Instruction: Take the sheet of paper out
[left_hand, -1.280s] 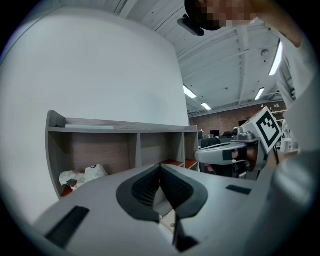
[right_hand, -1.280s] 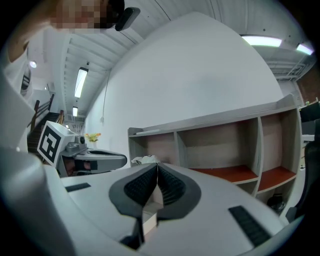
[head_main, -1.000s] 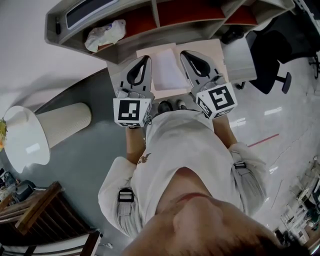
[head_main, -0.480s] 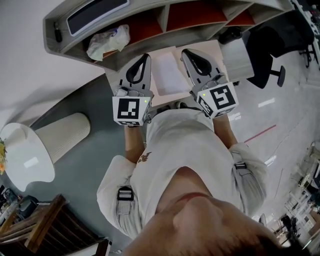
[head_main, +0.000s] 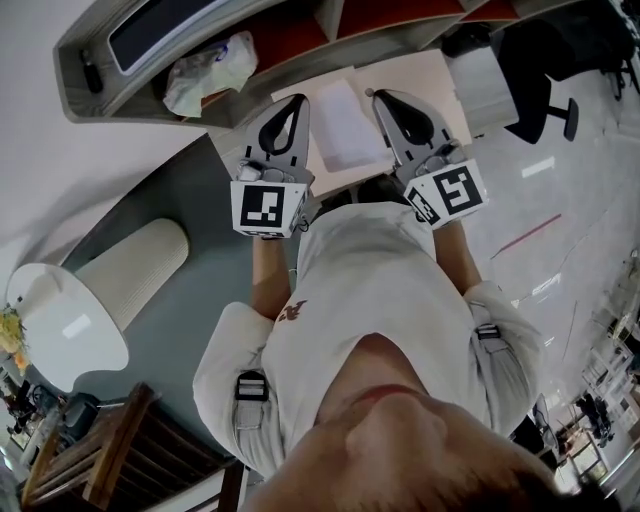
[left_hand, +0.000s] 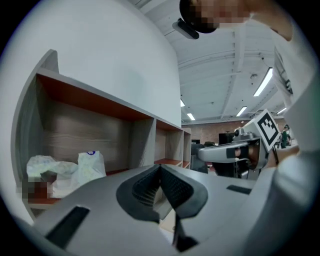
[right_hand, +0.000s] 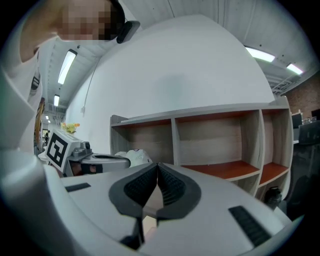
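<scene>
A white sheet of paper (head_main: 345, 125) lies flat on a light wooden desk (head_main: 425, 75), below a shelf unit. My left gripper (head_main: 297, 100) hovers over the sheet's left edge and my right gripper (head_main: 380, 95) over its right edge, both pointing level toward the shelves. In the left gripper view the left gripper (left_hand: 160, 166) has its jaws meeting at the tips with nothing between them. The right gripper (right_hand: 157, 164) is shut the same way and holds nothing. Neither gripper is seen touching the sheet.
The shelf unit (head_main: 300, 45) with red-brown compartments stands behind the desk; a crumpled white plastic bag (head_main: 205, 75) sits in its left compartment. A white cabinet (head_main: 480, 85) and a black office chair (head_main: 545, 60) are at the right. A ribbed beige cylinder (head_main: 135, 270) and a round white table (head_main: 65, 330) stand at the left.
Both grippers have shifted a little forward toward the shelves and sunk slightly, still either side of the sheet. Both stay shut. The sheet has not moved.
</scene>
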